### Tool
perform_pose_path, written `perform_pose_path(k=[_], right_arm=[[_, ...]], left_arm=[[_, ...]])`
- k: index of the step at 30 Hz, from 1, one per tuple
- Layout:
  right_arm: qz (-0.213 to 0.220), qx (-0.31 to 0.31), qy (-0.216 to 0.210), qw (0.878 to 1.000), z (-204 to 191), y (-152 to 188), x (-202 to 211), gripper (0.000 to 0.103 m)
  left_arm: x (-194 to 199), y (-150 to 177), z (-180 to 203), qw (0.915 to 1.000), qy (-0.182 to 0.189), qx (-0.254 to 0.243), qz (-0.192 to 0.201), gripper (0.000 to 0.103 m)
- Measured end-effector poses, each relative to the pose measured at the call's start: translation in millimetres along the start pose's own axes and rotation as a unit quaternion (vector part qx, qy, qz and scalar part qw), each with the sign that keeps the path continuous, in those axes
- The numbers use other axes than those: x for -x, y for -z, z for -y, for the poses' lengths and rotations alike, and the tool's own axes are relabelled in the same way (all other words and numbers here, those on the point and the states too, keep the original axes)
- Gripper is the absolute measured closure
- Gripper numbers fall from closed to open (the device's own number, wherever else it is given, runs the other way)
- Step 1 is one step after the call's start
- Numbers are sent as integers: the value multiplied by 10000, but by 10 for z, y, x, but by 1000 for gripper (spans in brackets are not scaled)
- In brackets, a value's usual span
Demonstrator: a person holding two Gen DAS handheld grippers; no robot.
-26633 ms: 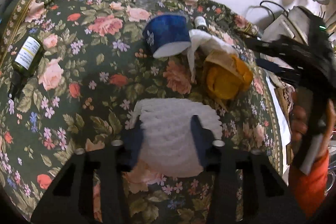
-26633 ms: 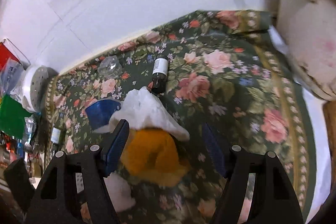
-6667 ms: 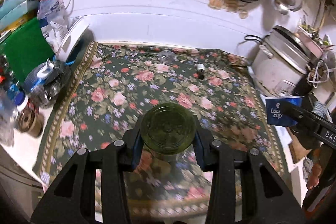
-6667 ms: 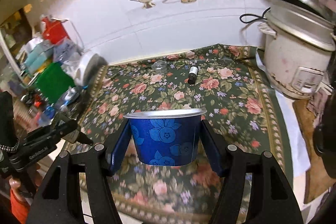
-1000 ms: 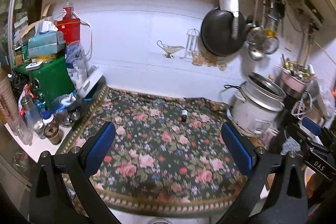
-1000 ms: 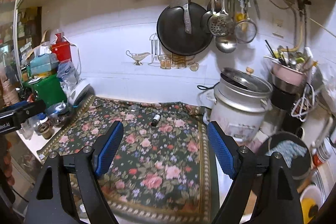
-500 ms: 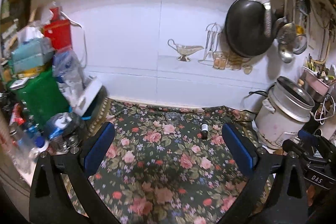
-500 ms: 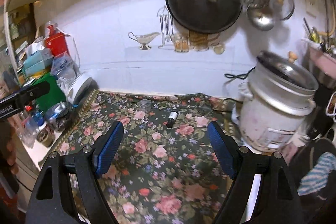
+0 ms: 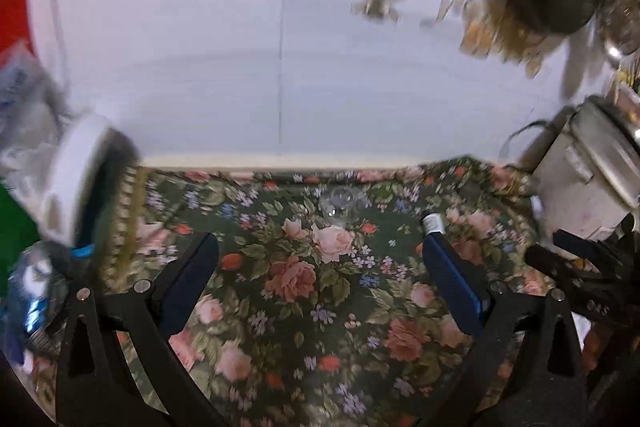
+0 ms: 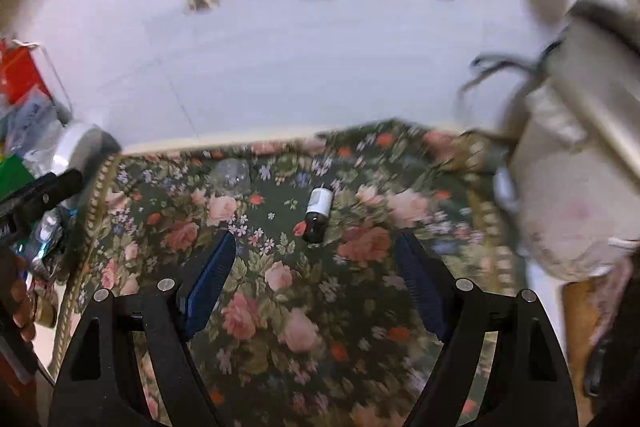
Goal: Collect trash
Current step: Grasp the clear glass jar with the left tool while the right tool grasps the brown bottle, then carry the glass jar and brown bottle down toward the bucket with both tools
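Trash left on the surface (image 9: 304,291), judged from the left wrist view: a clear crumpled plastic piece (image 9: 339,202) dead ahead of the left tool (image 9: 320,283), well beyond its tips, and a small dark bottle whose cap (image 9: 433,223) pokes out just past the right-side finger (image 9: 452,287). Left tool is released, jaws spread wide, nothing between them. To do this step well, pick one target per tool: left should go for the plastic piece, approaching low and straight, centring it betw. the pads before squeezing, since thin plastic will likely crumple and slip if caught off-centre. Room: floral cloth ahead is bare up to the wall; clutter and a white round container (image 9: 76,187) sit off to the left, a rice cooker (image 9: 592,187) off to the right, so keep lateral swing small. Right wrist view: right tool (image 10: 316,291) also released and empty, jaws wide. The small dark bottle (image 10: 318,209) lies on its side just ahead of the tips, about centred, axis pointing roughly away; plastic piece (image 10: 232,173) is further ahead and to the left. Prob. best to rotate slightly so pads close across the bottle's body, not cap-to-base, as it may roll. Rice cooker (image 10: 572,187) w/ cord crowds the right; cloth edge and the other tool (image 10: 36,195) are at far left. Image is blurred, so fine detail is uncertain.
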State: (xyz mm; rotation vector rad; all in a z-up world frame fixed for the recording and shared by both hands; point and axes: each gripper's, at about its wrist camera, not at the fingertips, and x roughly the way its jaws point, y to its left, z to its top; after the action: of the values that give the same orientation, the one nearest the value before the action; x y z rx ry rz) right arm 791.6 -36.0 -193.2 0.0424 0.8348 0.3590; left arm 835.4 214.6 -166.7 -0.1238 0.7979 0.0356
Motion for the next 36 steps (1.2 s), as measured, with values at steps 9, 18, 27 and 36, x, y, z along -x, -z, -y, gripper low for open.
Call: perform_pose_path(k=[9, 18, 27, 36], right_arm=[[-743, -235, 78, 9969, 27, -199, -1138, 62], [-997, -355, 120, 9943, 100, -102, -1390, 77], [-786, -536, 158, 9953, 230, 88, -957, 77], [-449, -560, 130, 9973, 351, 201, -239, 77]], left_arm=[[-1105, 32, -74, 9971, 359, -248, -626, 3], [-1814, -78, -20, 9947, 568, -156, -845, 4], [-2226, -146, 136, 9920, 581, -198, -1100, 38], [-1773, -5, 297, 9929, 524, -341, -1007, 41]])
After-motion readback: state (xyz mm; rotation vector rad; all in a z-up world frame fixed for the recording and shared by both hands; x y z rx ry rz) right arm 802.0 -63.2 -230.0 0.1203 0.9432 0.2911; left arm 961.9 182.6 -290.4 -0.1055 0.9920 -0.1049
